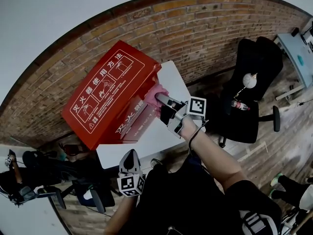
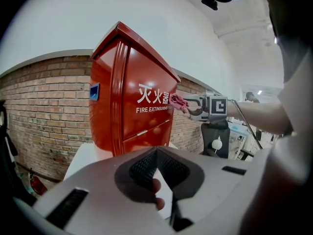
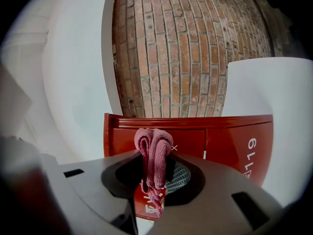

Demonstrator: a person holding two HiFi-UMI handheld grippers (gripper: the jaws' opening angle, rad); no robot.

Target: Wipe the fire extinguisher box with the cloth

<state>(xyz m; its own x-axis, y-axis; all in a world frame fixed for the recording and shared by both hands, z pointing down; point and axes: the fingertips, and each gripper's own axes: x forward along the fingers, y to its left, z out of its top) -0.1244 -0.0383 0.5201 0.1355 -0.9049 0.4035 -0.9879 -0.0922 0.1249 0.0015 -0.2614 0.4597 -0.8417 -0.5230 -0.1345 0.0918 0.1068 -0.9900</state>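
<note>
Left tongs (image 2: 155,153): nearest to us, held low by the body and well short of the box. The tips sit together with nothing between them, so we judge this one to be idle and kept out of the way.
Right tongs (image 3: 155,166): reached forward and clamped on the cloth, so that arm does the wiping.
Cloth (image 3: 154,148): pink and bunched, with its fold standing proud of the tongs. It sits at the edge of the box's lettered front and appears to touch it.
Fire extinguisher box (image 1: 110,94): red, standing on the white tabletop (image 1: 161,131) with its front turned toward us, within easy reach.
Brick wall (image 1: 195,28): directly behind the box.
Office chair (image 1: 249,87): black, off to the right and clear of the work.
</note>
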